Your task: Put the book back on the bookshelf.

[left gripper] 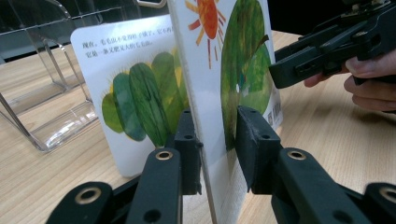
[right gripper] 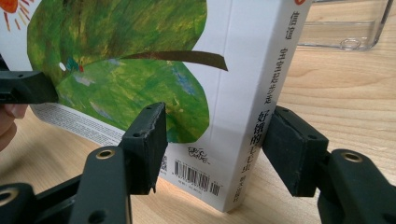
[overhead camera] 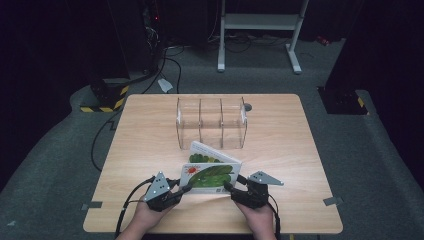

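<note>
Table (overhead camera: 150,210): carried everything.
Rack (overhead camera: 211,123): stood toward the table's far edge, near its middle.
Book (overhead camera: 212,172): lay in front of the rack, nearer the person, opened, one page propped behind the cover.
Left gripper (overhead camera: 184,189): at the book's left edge, jaws either side of the cover.
Right gripper (overhead camera: 231,187): at the book's right corner, straddling the spine.

A thick board picture book (overhead camera: 212,172) with a green leaf and an orange sun on its white cover is lying near the bench's front edge, its cover lifting open above a page showing green leaves.
</note>
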The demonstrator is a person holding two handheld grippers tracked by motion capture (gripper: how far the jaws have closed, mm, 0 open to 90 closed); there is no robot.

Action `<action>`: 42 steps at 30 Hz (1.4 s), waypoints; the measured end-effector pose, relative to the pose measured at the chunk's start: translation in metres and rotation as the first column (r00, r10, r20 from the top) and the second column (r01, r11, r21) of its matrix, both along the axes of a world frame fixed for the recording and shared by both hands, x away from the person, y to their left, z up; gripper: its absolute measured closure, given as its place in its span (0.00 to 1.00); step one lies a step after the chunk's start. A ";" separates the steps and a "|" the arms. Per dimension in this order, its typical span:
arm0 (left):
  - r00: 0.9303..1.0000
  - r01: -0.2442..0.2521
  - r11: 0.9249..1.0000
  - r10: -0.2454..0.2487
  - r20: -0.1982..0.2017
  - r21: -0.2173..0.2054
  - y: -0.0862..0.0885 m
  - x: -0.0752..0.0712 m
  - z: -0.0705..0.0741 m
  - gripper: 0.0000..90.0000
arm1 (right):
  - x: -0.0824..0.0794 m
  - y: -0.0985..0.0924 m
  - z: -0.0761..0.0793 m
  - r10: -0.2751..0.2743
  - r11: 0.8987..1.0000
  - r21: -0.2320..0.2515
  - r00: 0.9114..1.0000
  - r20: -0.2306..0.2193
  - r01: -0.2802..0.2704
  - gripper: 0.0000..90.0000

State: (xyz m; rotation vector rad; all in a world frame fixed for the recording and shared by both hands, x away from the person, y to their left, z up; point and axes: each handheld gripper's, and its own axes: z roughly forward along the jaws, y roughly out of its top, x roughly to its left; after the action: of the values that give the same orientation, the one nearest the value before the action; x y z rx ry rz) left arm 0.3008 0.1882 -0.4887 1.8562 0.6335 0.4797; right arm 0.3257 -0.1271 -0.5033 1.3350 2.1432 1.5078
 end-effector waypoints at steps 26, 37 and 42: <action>1.000 0.003 0.995 0.000 -0.025 0.097 -0.004 0.001 -0.014 0.80 | -0.004 -0.003 0.006 -0.033 0.999 -0.022 0.997 0.064 0.035 0.46; 1.000 -0.014 0.991 0.017 -0.022 0.135 -0.006 0.003 -0.018 0.78 | -0.007 -0.002 0.007 -0.037 0.999 -0.028 0.996 0.082 0.039 0.46; 0.999 -0.032 0.987 0.036 -0.024 0.159 -0.007 0.004 -0.021 0.76 | -0.010 -0.002 0.009 -0.034 0.999 -0.035 0.994 0.101 0.038 0.46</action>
State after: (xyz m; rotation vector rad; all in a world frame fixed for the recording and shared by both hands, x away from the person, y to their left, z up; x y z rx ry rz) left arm 0.3050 0.1810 -0.5099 2.0074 0.6620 0.5414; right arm 0.3154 -0.1292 -0.4948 1.2511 2.0648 1.4813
